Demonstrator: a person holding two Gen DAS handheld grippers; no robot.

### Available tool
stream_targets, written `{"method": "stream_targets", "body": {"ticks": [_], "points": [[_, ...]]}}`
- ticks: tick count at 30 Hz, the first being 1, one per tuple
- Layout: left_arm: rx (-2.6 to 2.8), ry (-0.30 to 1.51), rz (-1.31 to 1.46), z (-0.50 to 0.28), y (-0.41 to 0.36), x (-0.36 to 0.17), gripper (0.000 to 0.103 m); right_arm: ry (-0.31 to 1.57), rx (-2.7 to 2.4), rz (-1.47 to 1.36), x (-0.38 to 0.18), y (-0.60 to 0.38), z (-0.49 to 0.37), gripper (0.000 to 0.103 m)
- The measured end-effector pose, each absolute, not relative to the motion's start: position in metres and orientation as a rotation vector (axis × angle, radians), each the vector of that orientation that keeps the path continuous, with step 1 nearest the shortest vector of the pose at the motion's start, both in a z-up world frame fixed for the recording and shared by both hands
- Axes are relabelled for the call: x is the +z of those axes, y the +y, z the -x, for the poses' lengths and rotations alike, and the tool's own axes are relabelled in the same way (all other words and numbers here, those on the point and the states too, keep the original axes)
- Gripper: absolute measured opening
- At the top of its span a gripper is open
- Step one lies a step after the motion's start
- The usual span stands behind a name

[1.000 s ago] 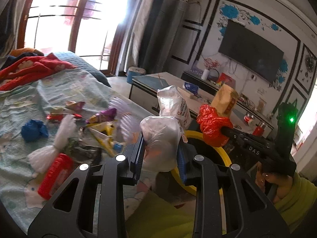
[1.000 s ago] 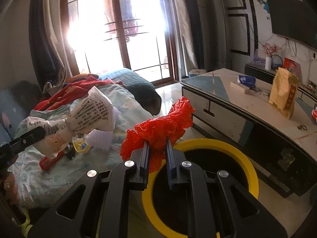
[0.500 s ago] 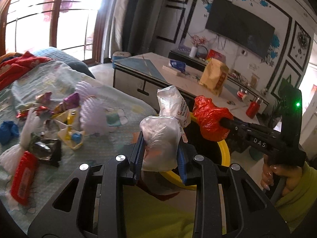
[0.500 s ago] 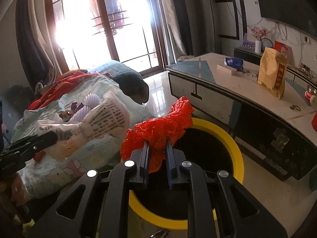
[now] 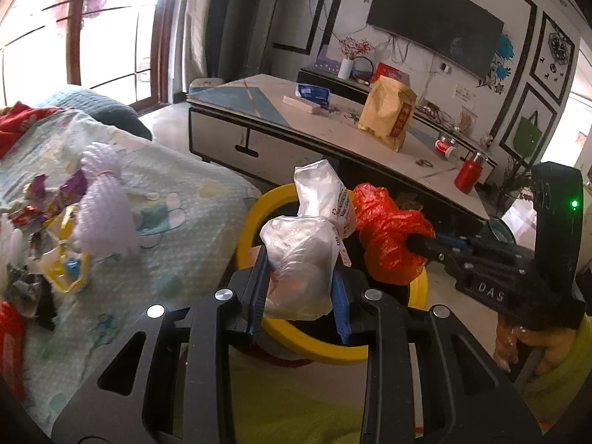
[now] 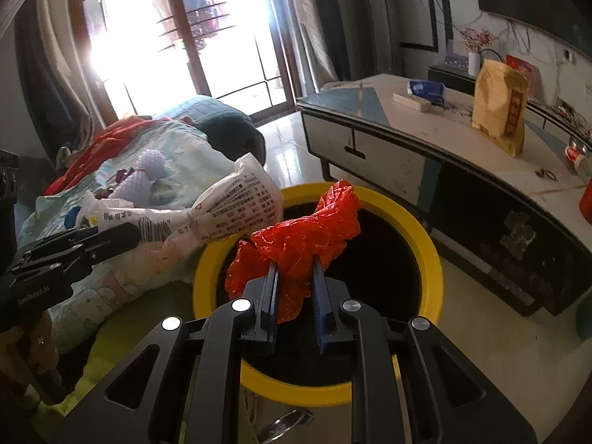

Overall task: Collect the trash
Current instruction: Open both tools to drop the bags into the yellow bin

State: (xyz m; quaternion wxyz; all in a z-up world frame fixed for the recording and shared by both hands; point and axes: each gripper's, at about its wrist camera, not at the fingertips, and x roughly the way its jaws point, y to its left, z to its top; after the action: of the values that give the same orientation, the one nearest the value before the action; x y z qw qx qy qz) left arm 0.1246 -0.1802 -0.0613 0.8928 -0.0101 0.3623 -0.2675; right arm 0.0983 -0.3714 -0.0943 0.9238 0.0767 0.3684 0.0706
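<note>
My left gripper [image 5: 299, 262] is shut on a crumpled white plastic bag [image 5: 310, 236], held over the near rim of a yellow-rimmed black bin [image 5: 249, 222]. From the right, my right gripper [image 5: 414, 242] holds a red plastic bag [image 5: 388, 236] beside the white one. In the right wrist view the red bag [image 6: 307, 233] hangs over the bin's mouth [image 6: 425, 244] between the right gripper's [image 6: 294, 270] blue pads. Its jaws are opening, and the bag still fills the gap and touches both pads. The left gripper [image 6: 127, 236] and white bag [image 6: 229, 199] reach in from the left.
The bed [image 5: 185, 229] on the left carries more trash: a purple foam net [image 5: 107, 207], a yellow wrapper [image 5: 64, 270], a red packet [image 5: 9, 340]. Behind the bin stands a low table [image 5: 333, 137] with a yellow paper bag [image 5: 386, 114]. A hand [image 5: 518, 340] grips the right gripper's handle.
Both grippers have moved away from the bed and lower, over the bin. The right gripper's jaws have parted a little around the red bag. The left grip is unchanged.
</note>
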Motion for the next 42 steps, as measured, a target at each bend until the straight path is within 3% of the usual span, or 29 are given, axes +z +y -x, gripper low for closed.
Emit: {"method": "stream_targets", "body": {"ticks": [6, 8, 11, 16, 22, 42], "points": [[-0.580, 0.741, 0.021, -0.128, -0.193, -0.062, 0.035, 0.762, 0.110, -0.165, -0.098, -0.380, -0.100, 0.035], [-0.576, 0.733, 0.025, -0.127, -0.190, -0.062, 0.049, 0.752, 0.101, -0.168, -0.096, -0.382, -0.100, 0.038], [-0.560, 0.719, 0.046, -0.124, -0.183, -0.058, 0.068, 0.725, 0.084, -0.173, -0.092, -0.383, -0.097, 0.049], [-0.542, 0.707, 0.089, -0.126, -0.175, -0.053, 0.083, 0.693, 0.076, -0.163, -0.086, -0.382, -0.095, 0.056], [-0.515, 0.661, 0.098, -0.122, -0.161, -0.043, 0.090, 0.656, 0.082, -0.147, -0.073, -0.376, -0.092, 0.061], [-0.342, 0.525, 0.191, -0.097, -0.080, -0.013, 0.090, 0.576, 0.229, -0.056, -0.036, -0.303, -0.087, 0.065]]}}
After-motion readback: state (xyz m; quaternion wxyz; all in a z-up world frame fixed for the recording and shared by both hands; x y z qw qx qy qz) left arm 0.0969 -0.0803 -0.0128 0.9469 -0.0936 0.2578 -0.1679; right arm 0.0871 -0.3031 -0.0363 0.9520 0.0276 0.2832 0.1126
